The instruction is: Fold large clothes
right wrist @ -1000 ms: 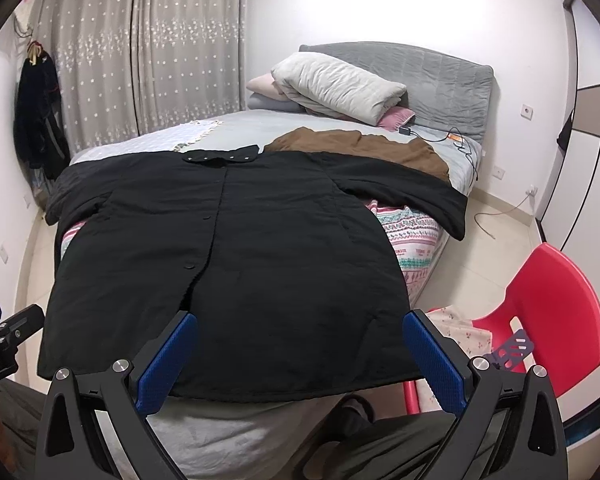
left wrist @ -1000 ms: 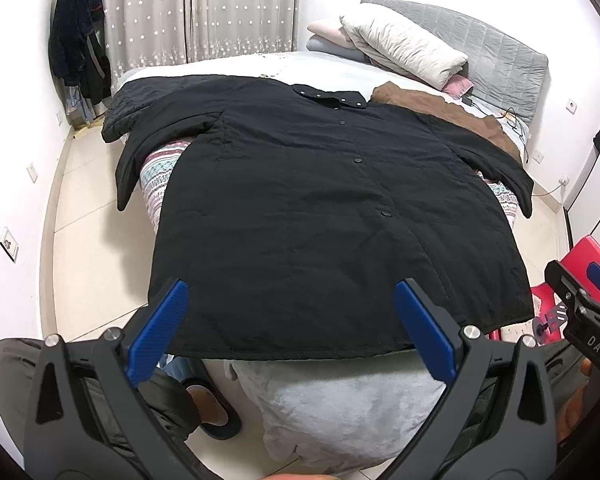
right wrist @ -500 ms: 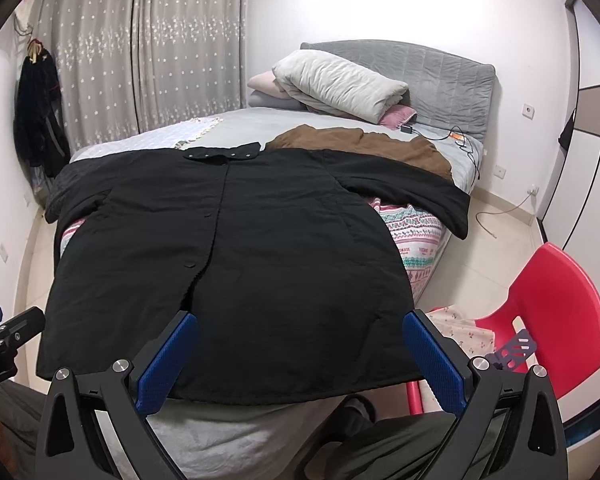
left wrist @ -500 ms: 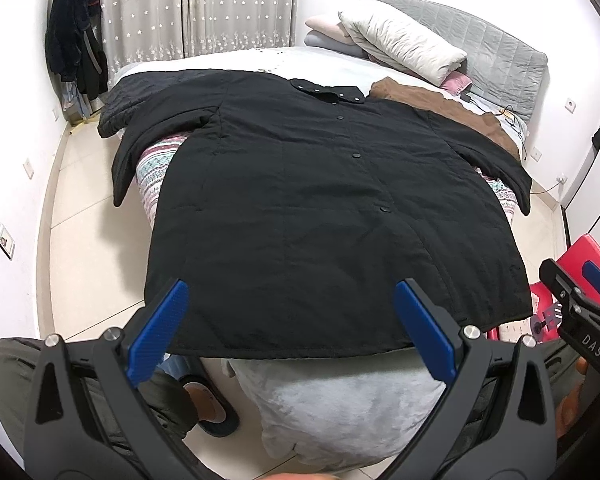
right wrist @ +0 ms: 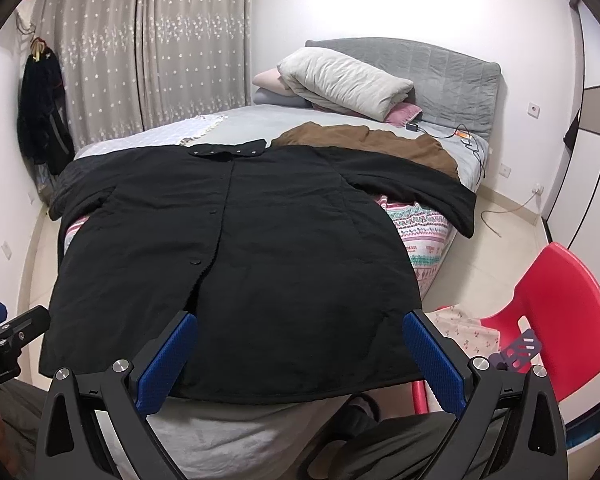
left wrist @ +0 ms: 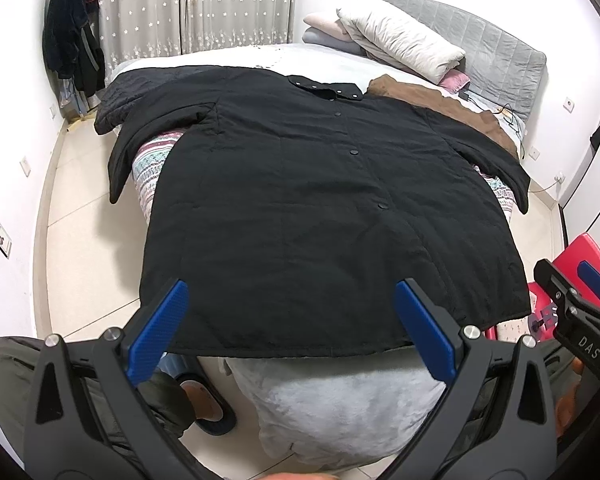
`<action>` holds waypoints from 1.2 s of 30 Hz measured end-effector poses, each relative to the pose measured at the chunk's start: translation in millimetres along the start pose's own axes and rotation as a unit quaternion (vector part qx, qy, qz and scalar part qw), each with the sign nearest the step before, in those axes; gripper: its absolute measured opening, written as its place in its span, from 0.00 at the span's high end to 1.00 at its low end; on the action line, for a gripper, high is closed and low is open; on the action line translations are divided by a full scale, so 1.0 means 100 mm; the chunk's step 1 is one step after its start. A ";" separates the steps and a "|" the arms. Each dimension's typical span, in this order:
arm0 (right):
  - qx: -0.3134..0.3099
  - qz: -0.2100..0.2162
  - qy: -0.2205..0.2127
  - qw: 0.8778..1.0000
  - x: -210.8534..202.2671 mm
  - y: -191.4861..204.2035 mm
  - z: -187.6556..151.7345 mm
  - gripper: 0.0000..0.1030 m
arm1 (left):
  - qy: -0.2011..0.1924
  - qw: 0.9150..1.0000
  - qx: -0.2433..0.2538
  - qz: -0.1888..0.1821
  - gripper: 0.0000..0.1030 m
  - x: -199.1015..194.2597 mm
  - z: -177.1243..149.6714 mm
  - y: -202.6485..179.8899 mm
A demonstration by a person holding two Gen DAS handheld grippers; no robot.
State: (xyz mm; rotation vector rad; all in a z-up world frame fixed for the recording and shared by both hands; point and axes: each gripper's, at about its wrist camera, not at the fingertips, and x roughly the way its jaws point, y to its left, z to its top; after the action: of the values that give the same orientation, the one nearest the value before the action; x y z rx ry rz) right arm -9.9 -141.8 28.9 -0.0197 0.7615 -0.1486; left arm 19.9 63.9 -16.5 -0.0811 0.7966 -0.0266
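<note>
Hovering at the foot of the bed (left wrist: pixel 340 412), both grippers hang above the coat's hem, likely lined up so each can take a bottom corner for a first fold. Left gripper (left wrist: pixel 292 332) spread wide, nothing between the jaws. Right gripper (right wrist: pixel 300 356) likewise spread, empty, not touching cloth. Coat (left wrist: pixel 324 208) lies flat, front up, across the bed, collar toward the pillows (left wrist: pixel 400 36), hem at the near edge. Sleeves stretched out; both cuffs droop over the bed's sides. Black, quilted, snaps closed down most of the placket, slit open near hem. Mostly smooth, a few creases. Brown garment (right wrist: pixel 364 144) peeks from under right shoulder.
</note>
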 end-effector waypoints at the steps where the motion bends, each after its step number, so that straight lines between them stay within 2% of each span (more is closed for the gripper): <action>1: 0.001 0.000 0.001 1.000 0.00 0.00 0.00 0.00 | 0.001 1.000 0.000 0.000 0.01 0.00 0.00 0.00; 14: -0.003 0.002 0.007 1.000 0.06 -0.01 0.01 0.00 | 0.020 1.000 0.004 -0.002 0.01 0.14 0.02 -0.01; 18: -0.002 0.019 0.015 1.000 0.10 -0.07 0.04 0.00 | 0.038 0.999 -0.011 -0.013 0.01 0.23 0.08 0.09; 22: 0.004 -0.006 -0.008 1.000 0.08 -0.23 0.10 0.00 | 0.038 0.999 -0.019 -0.003 0.01 0.24 0.09 0.19; 25: 0.011 -0.013 -0.016 1.000 0.05 -0.34 0.07 0.00 | 0.055 0.998 -0.015 -0.008 0.01 0.29 -0.01 0.19; 27: 0.013 0.005 -0.011 1.000 0.09 -0.38 0.01 0.00 | 0.072 0.997 -0.010 -0.007 0.01 0.35 -0.06 0.19; 30: 0.011 0.007 0.011 1.000 0.23 -0.39 -0.02 0.00 | 0.098 0.995 -0.004 0.014 0.01 0.48 -0.08 0.17; 32: 0.013 0.014 0.032 0.999 0.36 -0.38 0.00 0.00 | 0.108 0.994 -0.008 -0.011 0.01 0.52 -0.02 0.19; 34: 0.023 0.034 0.047 0.998 0.43 -0.43 0.06 0.00 | 0.091 0.996 -0.012 -0.007 0.02 0.47 0.11 0.24; 36: 0.057 0.075 0.058 0.994 0.51 -0.61 0.22 0.00 | 0.058 0.998 -0.010 0.004 0.02 0.40 0.34 0.32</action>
State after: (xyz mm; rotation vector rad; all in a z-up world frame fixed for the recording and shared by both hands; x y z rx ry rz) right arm 33.7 -210.5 14.5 0.1556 0.8665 -0.0495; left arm 71.7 95.7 -23.9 -0.0960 0.9124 -0.0157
